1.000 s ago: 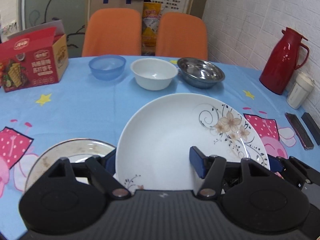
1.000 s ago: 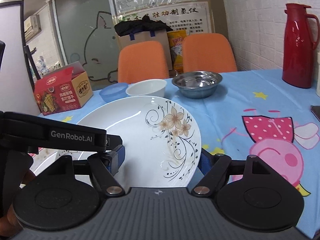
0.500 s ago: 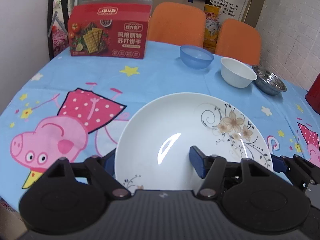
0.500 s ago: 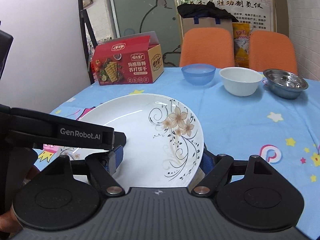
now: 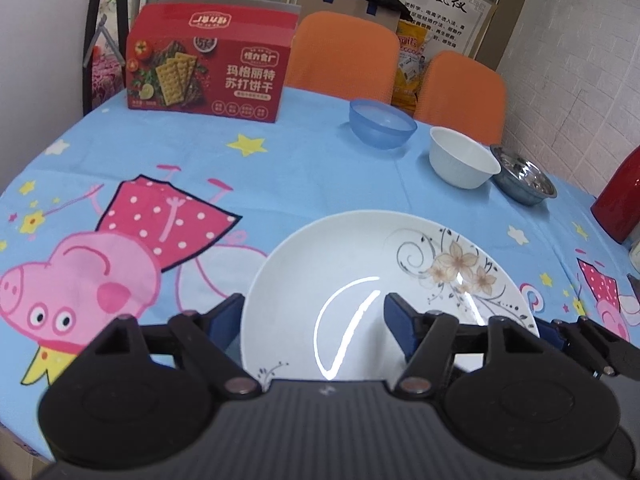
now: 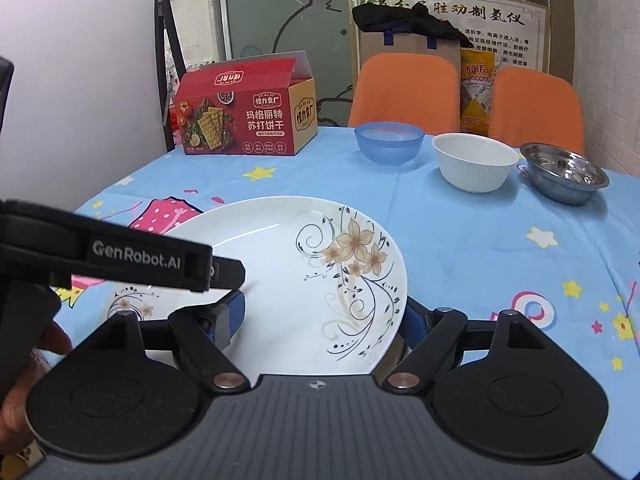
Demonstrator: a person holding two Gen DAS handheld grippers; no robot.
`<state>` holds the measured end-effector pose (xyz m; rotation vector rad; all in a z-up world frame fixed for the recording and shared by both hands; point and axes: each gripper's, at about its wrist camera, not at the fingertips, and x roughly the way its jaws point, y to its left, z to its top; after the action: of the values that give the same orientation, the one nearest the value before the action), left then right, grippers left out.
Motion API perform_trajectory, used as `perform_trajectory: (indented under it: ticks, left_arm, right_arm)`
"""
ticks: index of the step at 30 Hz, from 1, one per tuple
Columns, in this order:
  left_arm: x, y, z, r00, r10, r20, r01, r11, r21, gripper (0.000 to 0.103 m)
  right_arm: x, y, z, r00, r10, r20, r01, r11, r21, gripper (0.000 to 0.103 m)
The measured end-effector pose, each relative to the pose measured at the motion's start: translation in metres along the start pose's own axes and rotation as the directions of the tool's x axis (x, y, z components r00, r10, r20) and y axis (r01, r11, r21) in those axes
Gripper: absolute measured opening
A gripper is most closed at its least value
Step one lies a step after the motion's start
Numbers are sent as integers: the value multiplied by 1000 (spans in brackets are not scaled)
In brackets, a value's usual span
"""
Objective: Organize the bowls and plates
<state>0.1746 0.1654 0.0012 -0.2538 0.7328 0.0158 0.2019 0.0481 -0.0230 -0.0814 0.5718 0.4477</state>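
My left gripper (image 5: 314,320) has just been opening, its jaws loose around the near left rim of the flowered plate (image 5: 400,272) on the table (image 5: 320,176); my right gripper (image 6: 320,318) clasps its right rim.

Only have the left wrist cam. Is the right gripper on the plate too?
Observer: Yes. The right gripper has the flowered rim of the plate between its fingers, one finger over the plate and one under its edge. It looks clamped.
Operator: Any hand in shot?
Observer: A hand shows at the left edge of the right wrist view, beside the body of the left gripper. That gripper's jaws have just been opening, with the plate's rim between them.
Operator: What is on the box's end face?
Observer: The end panel of the box is yellow-brown with a red label.
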Motion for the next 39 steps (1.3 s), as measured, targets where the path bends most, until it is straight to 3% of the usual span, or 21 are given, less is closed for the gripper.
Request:
perform_trajectory:
  ticks: [3, 5, 7, 12, 16, 26, 30, 39]
  left_arm:
    - [-6, -3, 7, 1000, 8, 30, -8, 1000, 10, 69]
    - [-10, -6, 10, 999, 9, 42, -9, 1000, 19, 69]
    - [-12, -8, 11, 999, 5, 49, -6, 1000, 21, 69]
    - [-13, -17, 12, 999, -17, 46, 16, 1000, 25, 69]
    - [-13, -28, 11, 999, -27, 42, 25, 999, 49, 69]
    - [6, -73, 18, 998, -68, -6, 68, 991, 118, 69]
    - [18, -103, 23, 998, -62, -10, 63, 981, 181, 69]
    - [51, -167, 36, 997, -65, -45, 75, 949, 305, 70]
  right_arm:
    - [1, 8, -2, 1000, -13, -15, 12, 998, -63, 103]
    - [-3, -2, -1, 1000, 13, -1, -13, 1000, -14, 103]
    - [-8, -11, 2, 999, -11, 35, 10, 999, 36, 103]
    - [-23, -20, 6, 994, 21, 103, -27, 998, 58, 103]
    - [-27, -28, 3, 995, 17, 101, -23, 998, 63, 103]
    - [-42, -113, -8, 994, -74, 83, 47, 957, 285, 103]
    - [-43, -141, -14, 993, -114, 40, 96, 942, 321, 103]
    - [-45, -187, -28, 993, -114, 42, 88, 911, 402, 103]
